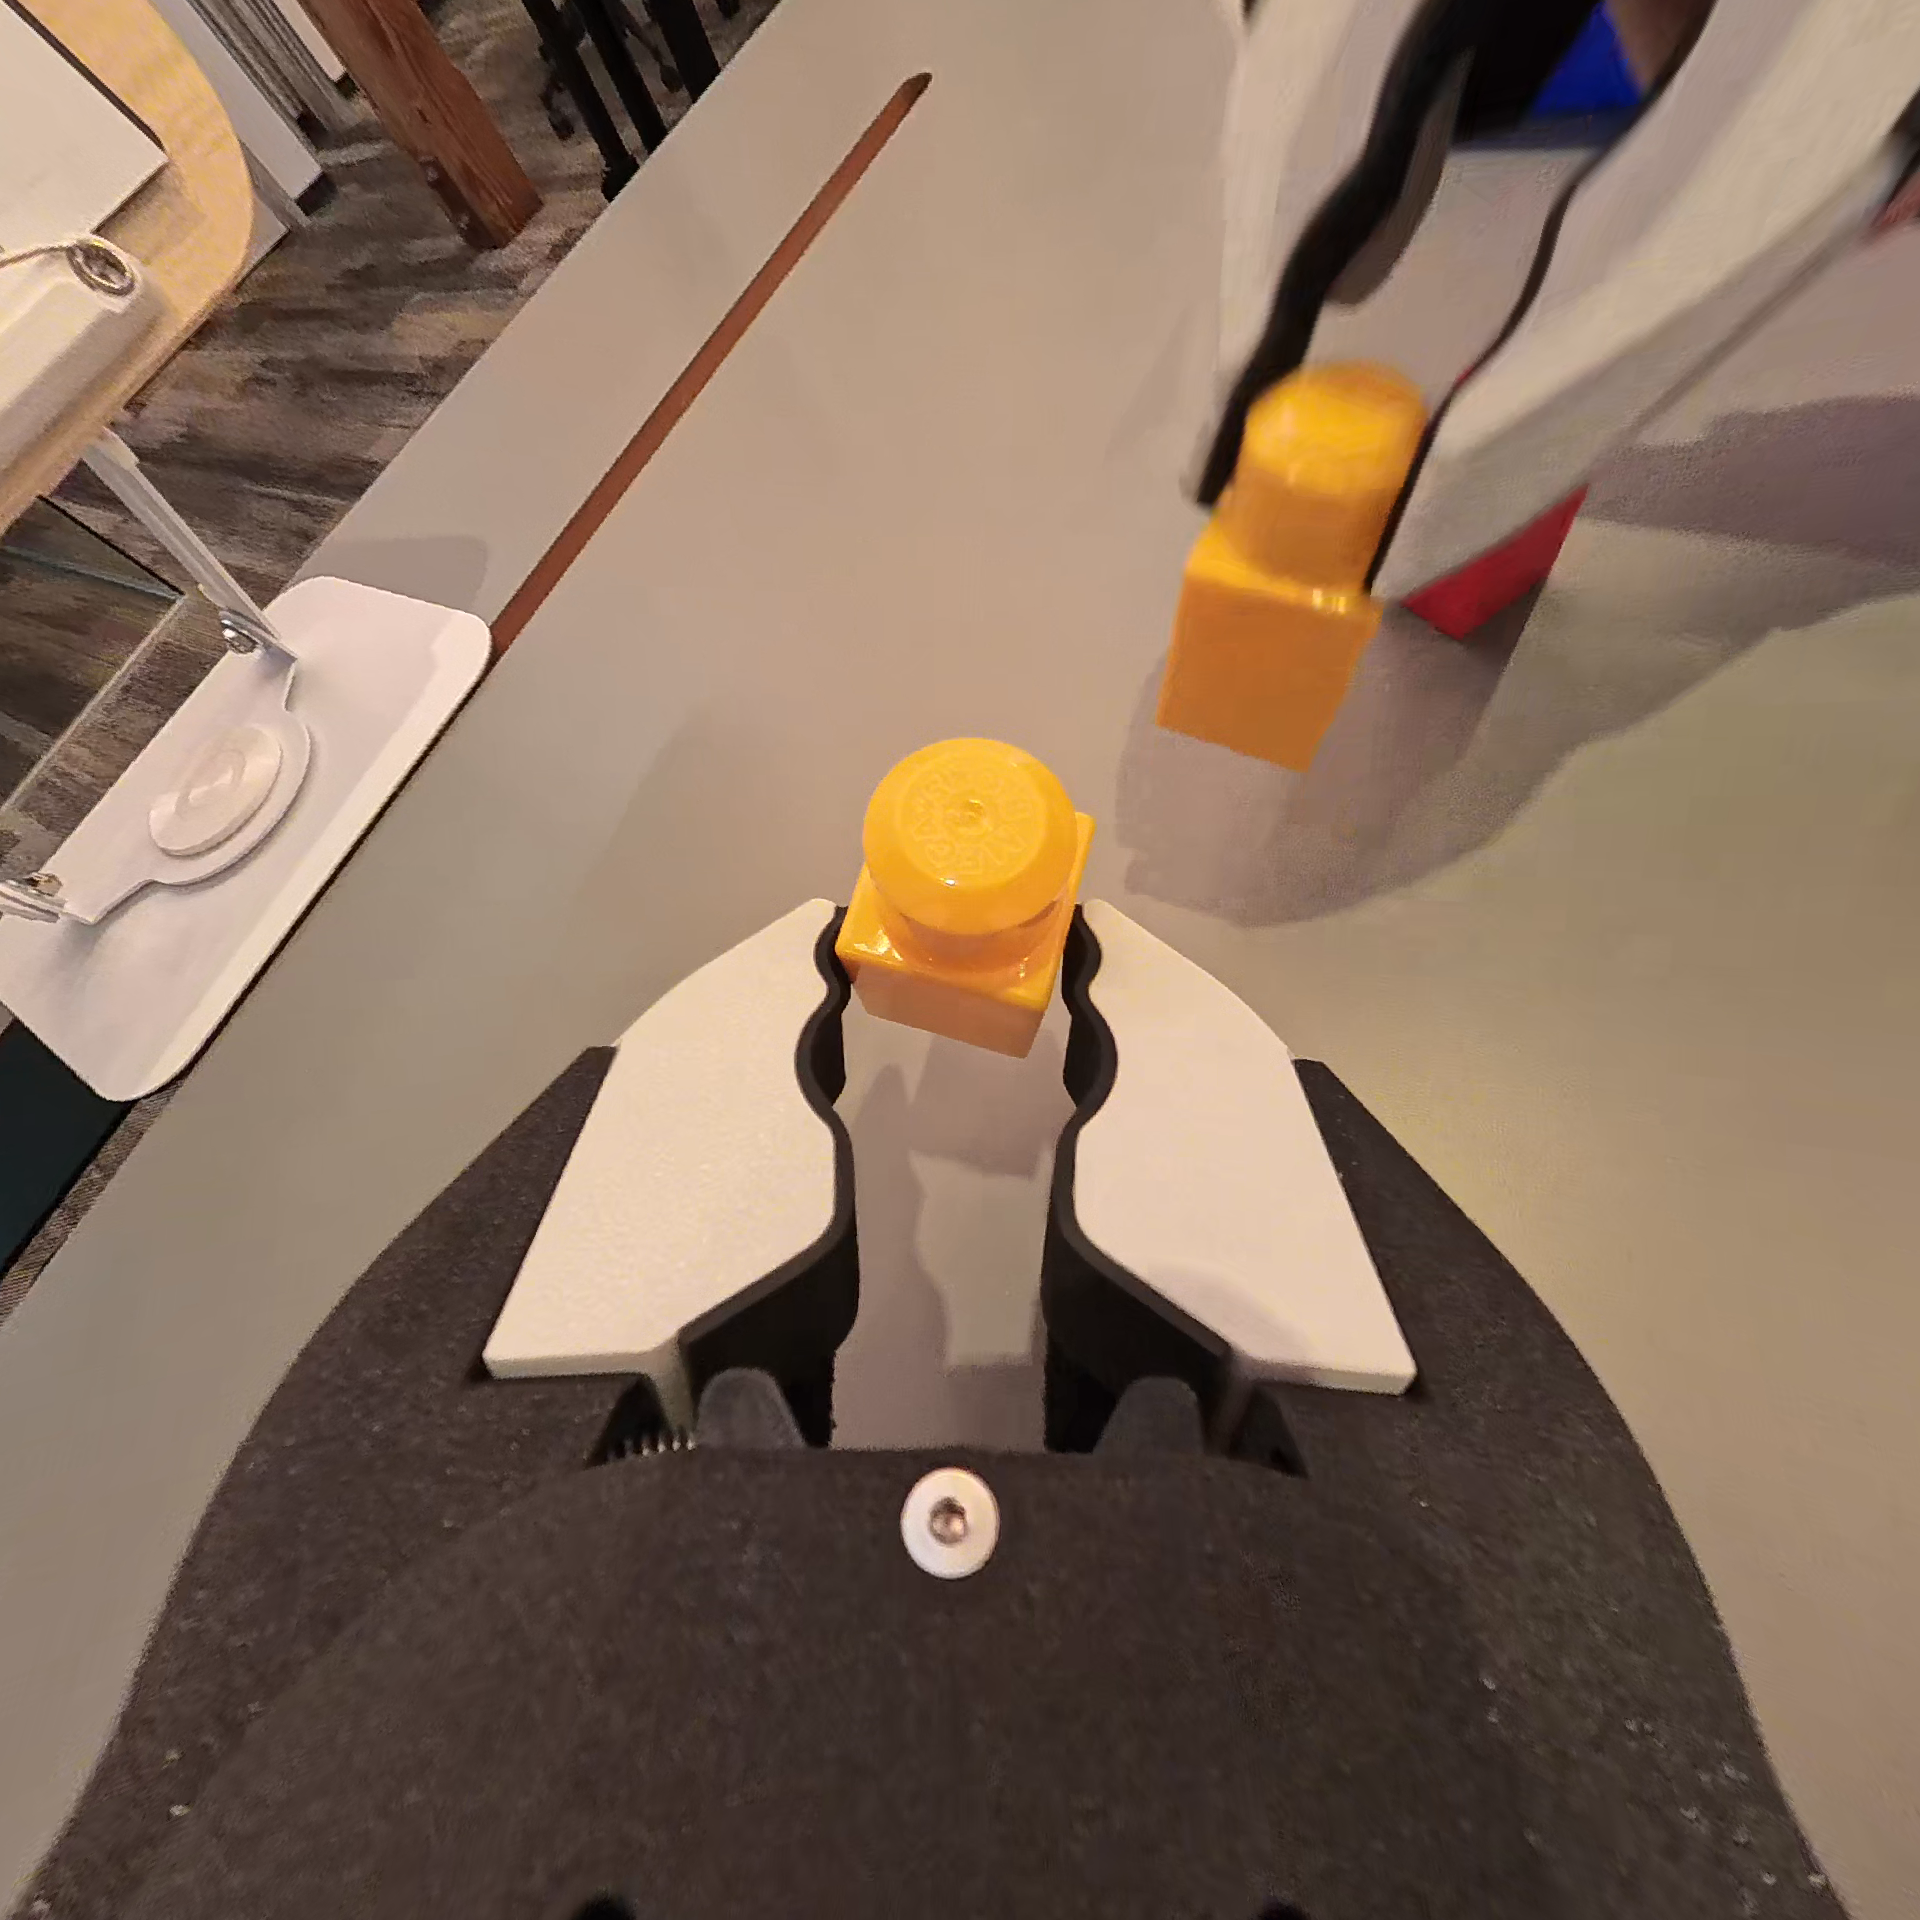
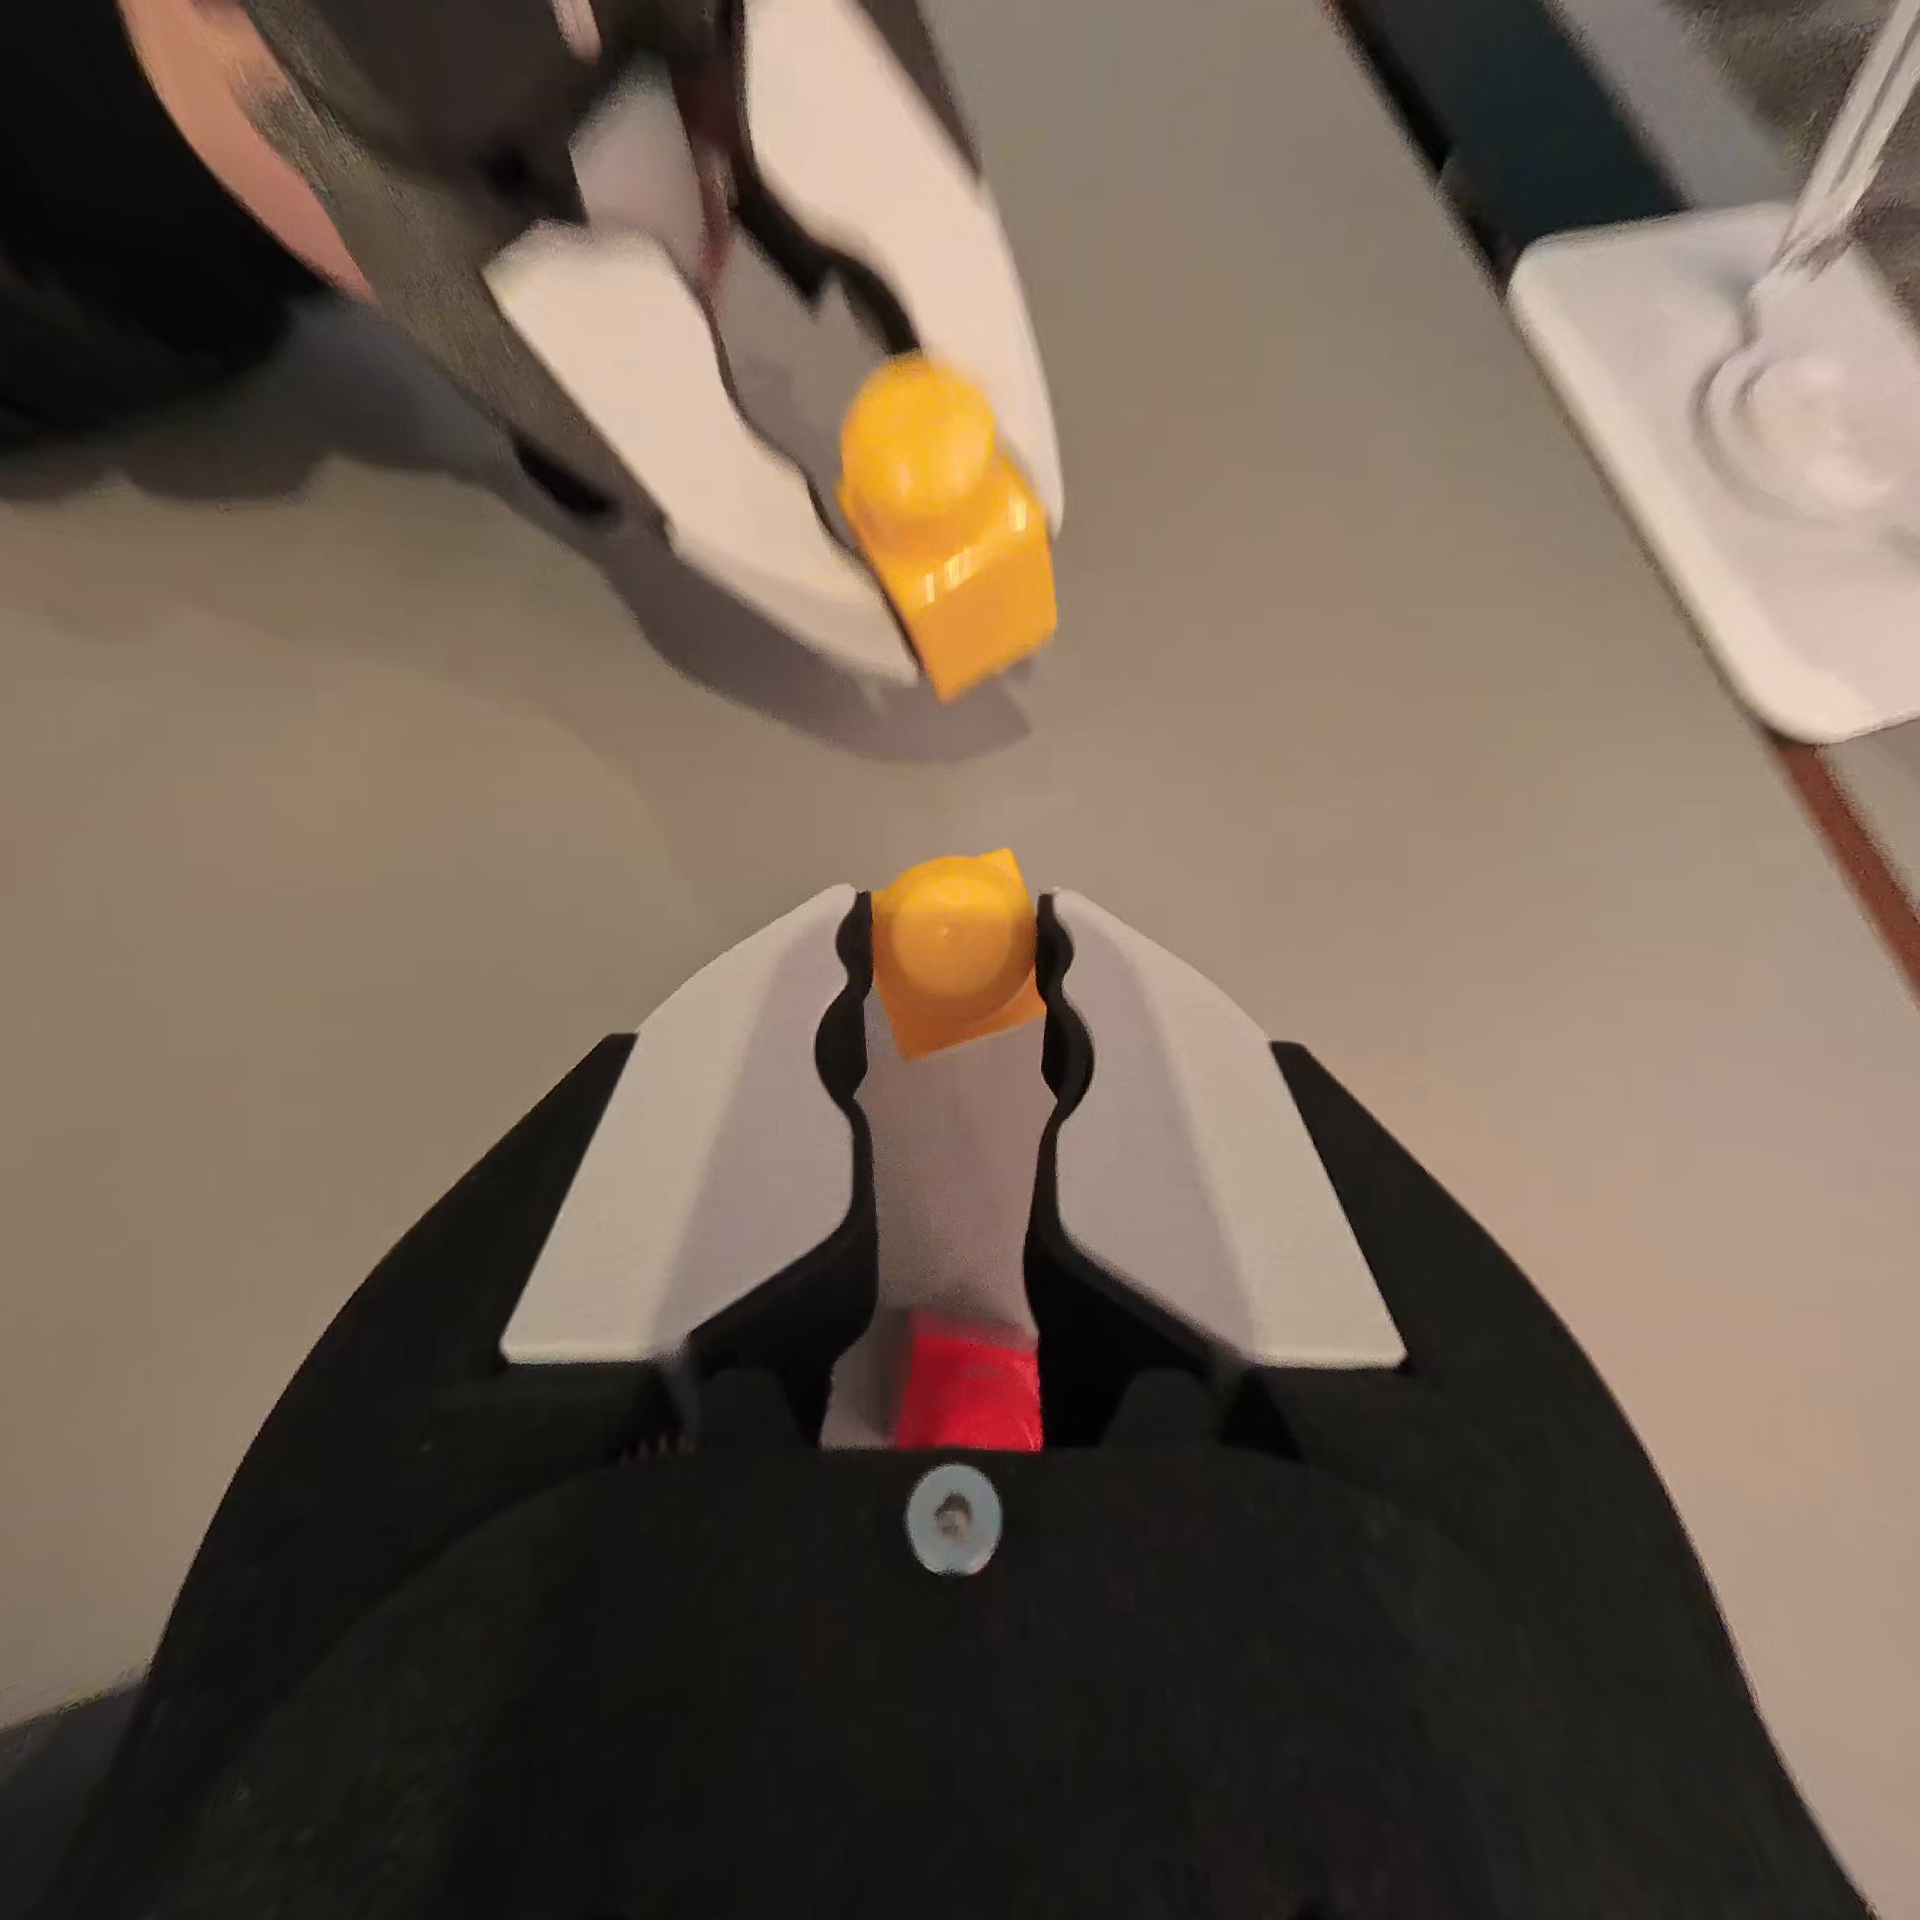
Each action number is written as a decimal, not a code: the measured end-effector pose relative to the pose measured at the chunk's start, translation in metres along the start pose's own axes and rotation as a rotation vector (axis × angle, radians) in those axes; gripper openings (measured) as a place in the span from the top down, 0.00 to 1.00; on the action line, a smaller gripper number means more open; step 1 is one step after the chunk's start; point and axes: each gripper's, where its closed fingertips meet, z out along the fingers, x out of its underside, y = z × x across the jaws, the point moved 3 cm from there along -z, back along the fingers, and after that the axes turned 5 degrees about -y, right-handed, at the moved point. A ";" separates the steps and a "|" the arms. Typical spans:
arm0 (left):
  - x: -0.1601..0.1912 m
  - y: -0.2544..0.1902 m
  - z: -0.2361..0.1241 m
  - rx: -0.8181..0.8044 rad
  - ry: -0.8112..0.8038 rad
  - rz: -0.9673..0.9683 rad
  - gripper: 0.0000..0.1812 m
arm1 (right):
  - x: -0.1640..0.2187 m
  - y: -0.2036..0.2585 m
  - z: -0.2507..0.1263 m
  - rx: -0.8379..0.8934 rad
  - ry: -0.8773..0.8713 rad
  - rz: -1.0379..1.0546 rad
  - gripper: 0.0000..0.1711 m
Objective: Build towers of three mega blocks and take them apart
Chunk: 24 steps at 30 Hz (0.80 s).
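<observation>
Opposed close wrist views, shared table (image 1: 1039,416)

Your work surface is a smooth, matte grey table top (image 1: 790,540) filling most of both frames. On it, at the left edge of your left wrist view, lies a flat white rounded-corner stand base (image 1: 343,748), and a red plastic block (image 1: 1496,582) rests at upper right.

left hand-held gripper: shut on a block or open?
Shut. The left hand-held gripper pinches a yellow block between its fingertips, stud up, clear of the table.
</observation>
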 end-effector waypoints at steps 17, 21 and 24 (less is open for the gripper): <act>0.012 0.013 -0.002 0.009 0.070 -0.077 0.79 | -0.101 -0.005 0.029 -0.022 -0.122 0.001 0.83; 0.013 0.011 -0.005 0.050 0.082 -0.073 0.79 | -0.097 0.001 0.035 -0.024 -0.064 -0.047 0.83; 0.014 0.005 -0.005 0.092 0.095 -0.058 0.79 | -0.096 0.005 0.035 -0.049 -0.055 -0.067 0.83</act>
